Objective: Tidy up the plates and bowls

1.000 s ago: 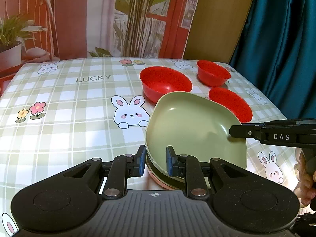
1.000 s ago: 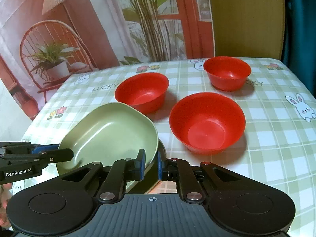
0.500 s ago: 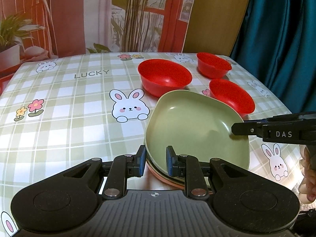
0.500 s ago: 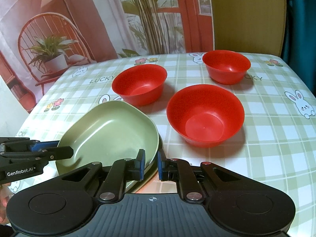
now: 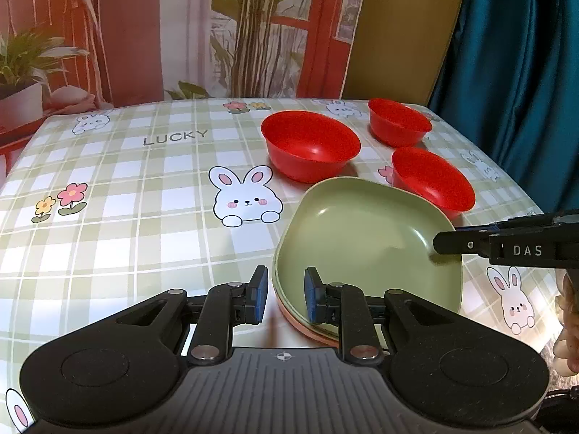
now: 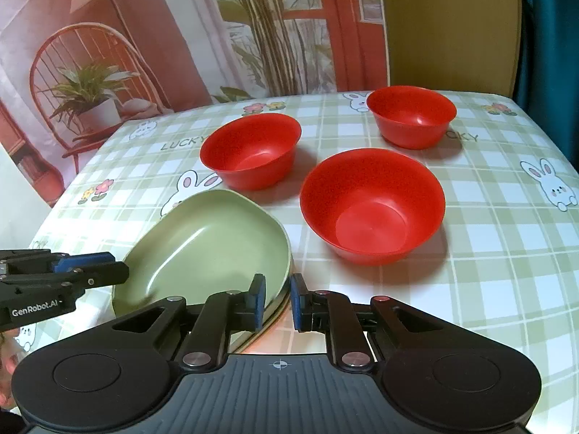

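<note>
A stack of plates with a green plate (image 5: 365, 249) on top and a pink one (image 5: 307, 329) at the bottom rests near the table's front edge. My left gripper (image 5: 286, 294) straddles the stack's left rim, jaws slightly apart. My right gripper (image 6: 277, 298) straddles the right rim of the green plate (image 6: 213, 249) the same way. Three red bowls stand beyond: a left one (image 5: 309, 144), a far one (image 5: 398, 121) and a near right one (image 5: 432, 181). In the right wrist view they show as the left bowl (image 6: 253, 150), the far bowl (image 6: 412, 114) and the near bowl (image 6: 372, 200).
The table wears a green checked cloth (image 5: 126, 195) with rabbits and flowers. A teal curtain (image 5: 524, 72) hangs at the right. A printed backdrop (image 6: 144, 36) stands behind the table. The other gripper shows in each view, the right one (image 5: 506, 246) and the left one (image 6: 54, 282).
The stack of plates has come down with both grippers and now rests on the table. Both pairs of jaws have spread a little wider around its rims.
</note>
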Tool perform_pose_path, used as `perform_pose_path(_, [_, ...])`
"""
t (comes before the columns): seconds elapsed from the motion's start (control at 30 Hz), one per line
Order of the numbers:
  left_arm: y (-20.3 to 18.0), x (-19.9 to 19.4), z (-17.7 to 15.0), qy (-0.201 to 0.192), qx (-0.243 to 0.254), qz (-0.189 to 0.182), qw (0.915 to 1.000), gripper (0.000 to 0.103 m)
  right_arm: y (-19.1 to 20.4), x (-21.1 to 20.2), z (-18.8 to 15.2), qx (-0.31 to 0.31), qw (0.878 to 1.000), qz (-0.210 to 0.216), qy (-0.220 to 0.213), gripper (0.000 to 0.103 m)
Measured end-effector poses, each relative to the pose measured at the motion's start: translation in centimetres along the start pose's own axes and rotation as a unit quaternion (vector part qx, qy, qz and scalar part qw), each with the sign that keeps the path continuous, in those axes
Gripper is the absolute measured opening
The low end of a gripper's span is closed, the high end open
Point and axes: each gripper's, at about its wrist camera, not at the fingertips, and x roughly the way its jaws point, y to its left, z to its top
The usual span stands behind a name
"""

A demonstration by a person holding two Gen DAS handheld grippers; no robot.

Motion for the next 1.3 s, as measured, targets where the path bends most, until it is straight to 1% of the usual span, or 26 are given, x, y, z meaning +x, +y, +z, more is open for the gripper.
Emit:
perform_pose_path(0.1, [0.1, 0.0, 0.0, -0.001, -0.004, 0.002, 1.0, 0.023, 0.0, 0.0, 0.0, 0.001, 1.0, -0.002, -0.003, 0.015])
perform_pose_path(0.2, [0.1, 0.0, 0.0, -0.002, -0.005, 0.003, 1.0, 0.023, -0.5, -0.4, 0.3, 0.012, 1.0, -0.002, -0.017, 0.015])
perform_pose_path(0.27, [0.1, 0.0, -0.1, -0.001, -0.004, 0.002, 1.0, 0.023, -0.7, -0.6, 0.7, 0.011, 1.0, -0.001, -0.024, 0.011])
perform_pose_path(0.3, [0.0, 0.0, -0.1, 0.0, -0.003, 0.002, 1.0, 0.023, -0.7, -0.6, 1.0, 0.008, 1.0, -0.003, -0.029, 0.005])
perform_pose_path(0.37, [0.0, 0.1, -0.1, 0.0, -0.004, 0.002, 1.0, 0.023, -0.7, -0.4, 1.4, 0.001, 0.999, -0.006, -0.036, 0.004])
perform_pose_path(0.47, [0.0, 0.2, -0.1, 0.0, -0.007, 0.002, 1.0, 0.023, -0.8, 0.1, 1.7, 0.0, 0.999, 0.0, -0.034, 0.001])
perform_pose_path(0.57, [0.1, 0.4, -0.1, 0.001, -0.009, 0.003, 1.0, 0.023, -0.8, 0.4, 1.5, 0.002, 0.999, 0.003, -0.033, 0.001])
perform_pose_path(0.7, [0.4, 0.7, -0.1, 0.004, -0.014, 0.006, 0.9999, 0.023, -1.3, 0.9, 1.1, 0.018, 1.0, 0.011, -0.02, 0.001])
perform_pose_path(0.93, [0.6, 1.0, 0.0, 0.006, -0.022, 0.009, 0.9997, 0.023, -1.4, 0.8, 0.9, 0.028, 0.999, 0.016, -0.022, 0.002])
perform_pose_path(0.97, [0.6, 0.9, 0.0, 0.004, -0.023, 0.01, 0.9997, 0.023, -1.5, 0.6, 1.1, 0.031, 0.999, 0.02, -0.025, 0.003])
perform_pose_path(1.1, [1.1, 0.1, 0.6, -0.015, -0.041, -0.003, 0.999, 0.023, -2.1, -0.6, 1.9, 0.037, 0.998, 0.033, -0.049, 0.011])
perform_pose_path(1.3, [1.3, -1.5, 3.1, -0.057, -0.053, -0.015, 0.9968, 0.023, -3.2, -1.9, 4.4, 0.033, 0.995, 0.025, -0.087, 0.012])
